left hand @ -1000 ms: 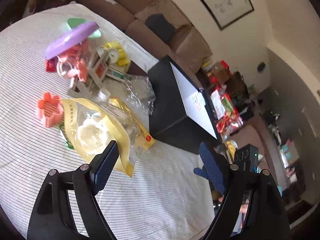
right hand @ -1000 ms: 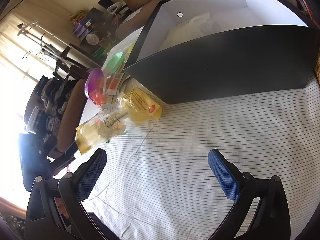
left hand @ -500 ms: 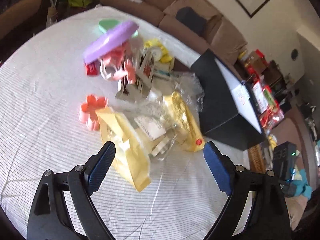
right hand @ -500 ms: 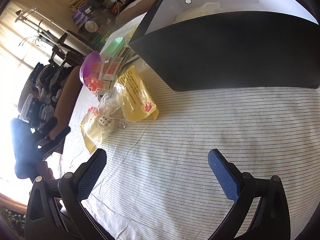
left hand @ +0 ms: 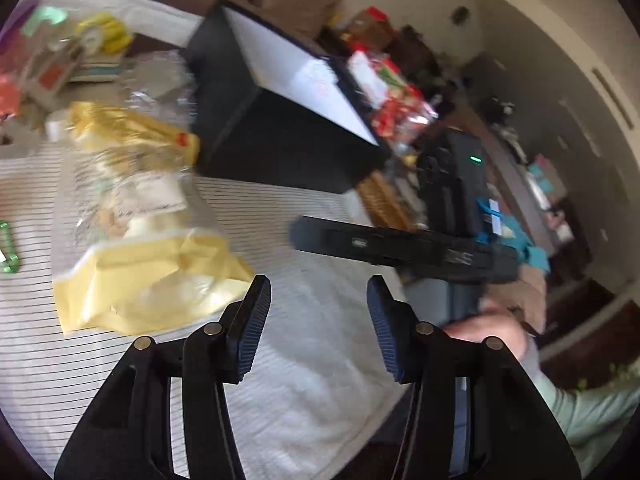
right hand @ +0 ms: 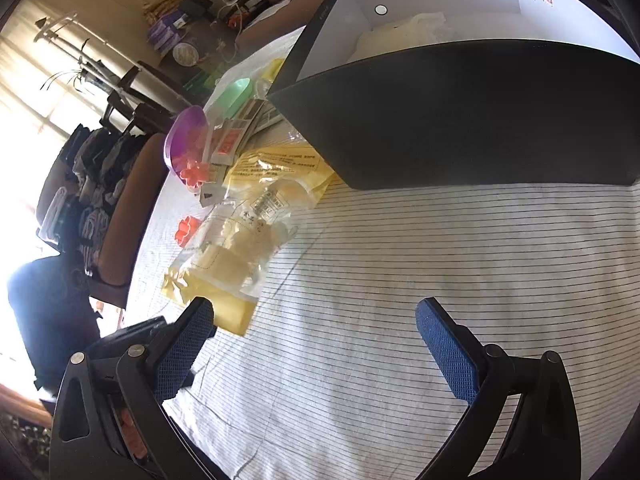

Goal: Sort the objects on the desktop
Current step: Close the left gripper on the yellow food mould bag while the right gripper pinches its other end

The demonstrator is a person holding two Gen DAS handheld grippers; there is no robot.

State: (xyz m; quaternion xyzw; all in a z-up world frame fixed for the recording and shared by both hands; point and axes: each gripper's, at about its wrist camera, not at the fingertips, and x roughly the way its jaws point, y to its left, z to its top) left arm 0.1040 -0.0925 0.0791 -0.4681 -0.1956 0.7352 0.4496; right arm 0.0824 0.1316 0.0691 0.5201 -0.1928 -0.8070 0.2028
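Left gripper point(left hand: 316, 320) has swung off the pile toward the table edge, its jaws just closing to a half-spread gap with nothing between them.

Going left to right in the left wrist view: a second ago the yellow bag point(left hand: 152, 280) lay ahead between wide-spread fingers; now it sits left of the left fingertip, on the striped tablecloth point(left hand: 280, 208). The black box point(left hand: 280, 136), open with a white inside, stands beyond it, and the other handheld gripper body point(left hand: 400, 246) crosses the frame where none showed before, a hand point(left hand: 488, 328) below it. The whole view is smeared, so the small toys at the far left are hard to name. The right gripper point(right hand: 316, 340) has kept its place, fingers spread wide and empty over bare cloth; its left finger overlaps the bag's corner in that view.
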